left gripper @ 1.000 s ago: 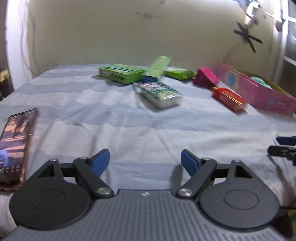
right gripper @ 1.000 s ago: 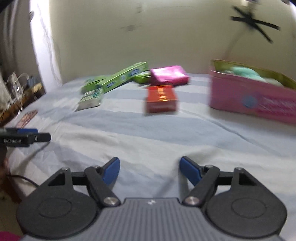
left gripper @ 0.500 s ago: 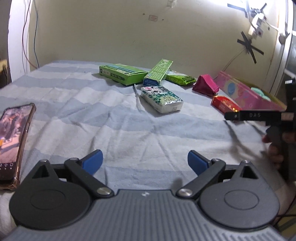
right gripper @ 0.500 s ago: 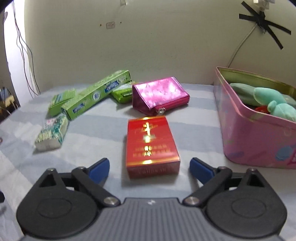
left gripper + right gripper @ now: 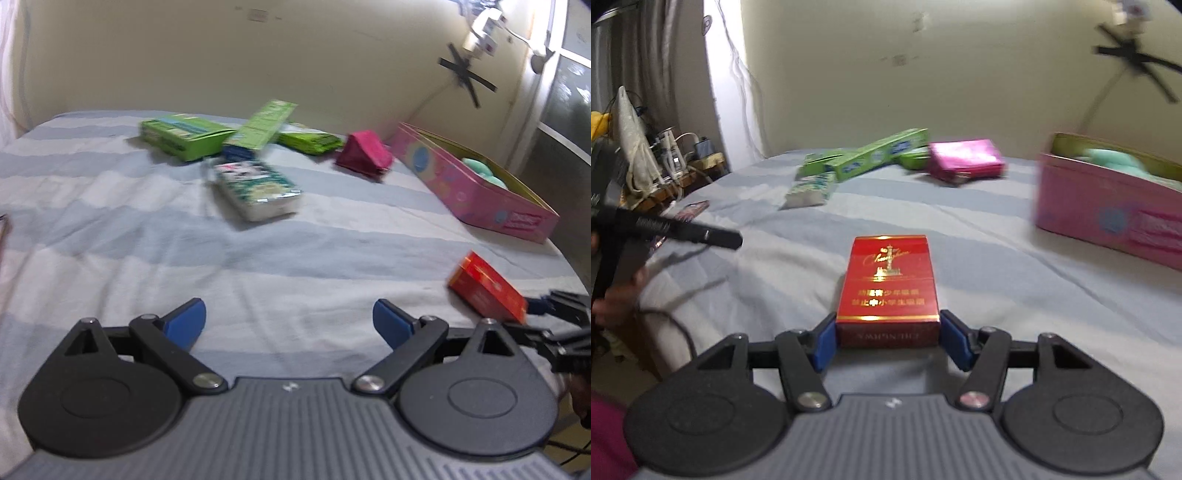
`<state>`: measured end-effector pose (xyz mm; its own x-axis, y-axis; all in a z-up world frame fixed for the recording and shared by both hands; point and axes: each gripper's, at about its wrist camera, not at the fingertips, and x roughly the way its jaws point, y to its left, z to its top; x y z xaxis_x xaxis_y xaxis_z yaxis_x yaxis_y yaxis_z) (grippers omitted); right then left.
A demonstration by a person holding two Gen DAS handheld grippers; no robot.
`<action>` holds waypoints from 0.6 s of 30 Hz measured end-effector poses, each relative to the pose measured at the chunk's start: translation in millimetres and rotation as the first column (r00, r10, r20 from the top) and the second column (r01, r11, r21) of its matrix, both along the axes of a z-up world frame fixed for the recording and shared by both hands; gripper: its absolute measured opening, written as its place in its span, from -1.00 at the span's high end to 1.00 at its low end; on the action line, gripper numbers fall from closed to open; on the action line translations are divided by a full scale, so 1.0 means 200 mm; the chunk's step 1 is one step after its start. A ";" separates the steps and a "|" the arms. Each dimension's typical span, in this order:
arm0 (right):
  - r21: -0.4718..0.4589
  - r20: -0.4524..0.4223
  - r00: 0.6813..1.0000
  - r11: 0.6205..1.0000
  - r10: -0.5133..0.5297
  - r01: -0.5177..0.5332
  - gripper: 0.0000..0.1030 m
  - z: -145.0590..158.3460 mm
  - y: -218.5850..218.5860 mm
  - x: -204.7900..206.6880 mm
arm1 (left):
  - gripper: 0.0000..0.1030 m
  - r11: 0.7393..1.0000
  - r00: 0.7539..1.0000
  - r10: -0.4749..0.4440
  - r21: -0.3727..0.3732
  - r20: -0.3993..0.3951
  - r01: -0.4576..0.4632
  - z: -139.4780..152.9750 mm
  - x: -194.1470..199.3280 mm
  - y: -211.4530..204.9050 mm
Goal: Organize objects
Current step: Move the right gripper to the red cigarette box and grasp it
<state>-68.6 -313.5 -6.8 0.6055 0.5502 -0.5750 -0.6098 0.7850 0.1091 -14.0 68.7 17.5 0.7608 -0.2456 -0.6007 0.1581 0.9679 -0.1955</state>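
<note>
Now, step in hand: we carry the red pack (image 5: 888, 291) toward the pink box (image 5: 1108, 210), as we judge, since that box already keeps soft green toys.
Right gripper (image 5: 888, 341): its jaws have just been closing, and the blue pads touch both sides of the red pack at its near end; we hold it.
Where the pack is: straight ahead between our right fingers, lifted a little over the striped sheet (image 5: 960, 229); the pink box stands ahead and to the right.
How to do it well: we keep the squeeze steady, because only the near end is caught and the far end may drop; we pass over the box wall before we let go.
Left gripper (image 5: 288, 323): wide apart, nothing between the pads, pointing down at the sheet.
Still waiting: green boxes (image 5: 181, 136), tissue pack (image 5: 258, 188) and magenta pouch (image 5: 364, 157) lie far ahead.
</note>
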 end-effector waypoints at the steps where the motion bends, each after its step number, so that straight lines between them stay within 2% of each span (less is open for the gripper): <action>1: -0.004 0.004 0.999 0.999 -0.048 0.048 -0.40 0.00 -0.06 -0.03 | -0.89 1.000 1.000 -0.019 0.003 -0.001 0.019 0.00 0.01 -0.03; 4: -0.008 0.013 0.979 0.979 -0.206 0.206 -0.43 -0.02 -0.22 -0.07 | -0.87 0.998 0.998 -0.068 0.012 -0.010 0.069 0.01 0.04 -0.11; 7: 0.045 -0.007 0.964 0.963 -0.265 0.265 -0.43 -0.01 -0.34 -0.10 | -0.87 0.994 0.994 -0.110 0.024 -0.018 0.110 0.02 0.06 -0.20; 18: 0.069 0.049 0.973 0.972 -0.226 0.222 -0.49 -0.06 -0.32 -0.12 | -0.82 0.971 0.974 -0.223 0.079 -0.030 0.225 0.07 0.06 -0.47</action>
